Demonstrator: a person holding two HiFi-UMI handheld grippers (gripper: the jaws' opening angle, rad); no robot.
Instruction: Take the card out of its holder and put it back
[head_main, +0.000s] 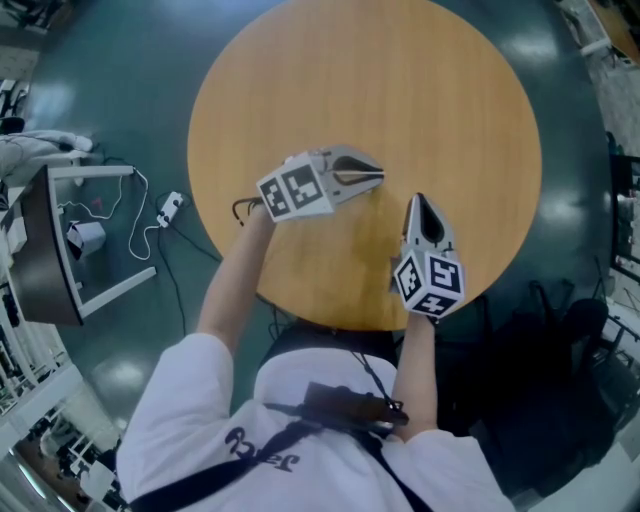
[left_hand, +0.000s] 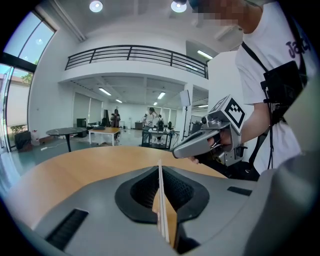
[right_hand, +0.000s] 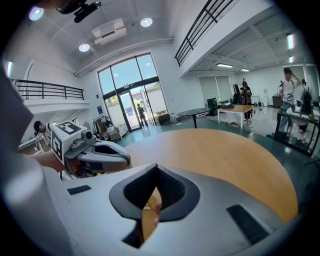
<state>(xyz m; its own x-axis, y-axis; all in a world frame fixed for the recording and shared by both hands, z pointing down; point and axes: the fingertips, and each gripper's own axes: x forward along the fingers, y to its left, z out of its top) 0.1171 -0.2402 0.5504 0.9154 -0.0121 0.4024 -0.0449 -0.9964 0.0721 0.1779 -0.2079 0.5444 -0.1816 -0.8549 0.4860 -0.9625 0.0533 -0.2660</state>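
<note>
Both jaw pairs are pressed together on nothing. The left hand-held gripper (head_main: 379, 177) and right hand-held gripper (head_main: 419, 202) hover over the worktop (head_main: 400, 90). No card shows there. A dark pouch (head_main: 345, 405) at 6 o'clock, on the chest, is probably its holder, so part one gripper's jaws before reaching.

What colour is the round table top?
The table top is a plain light wood brown, shown best in the head view.
</note>
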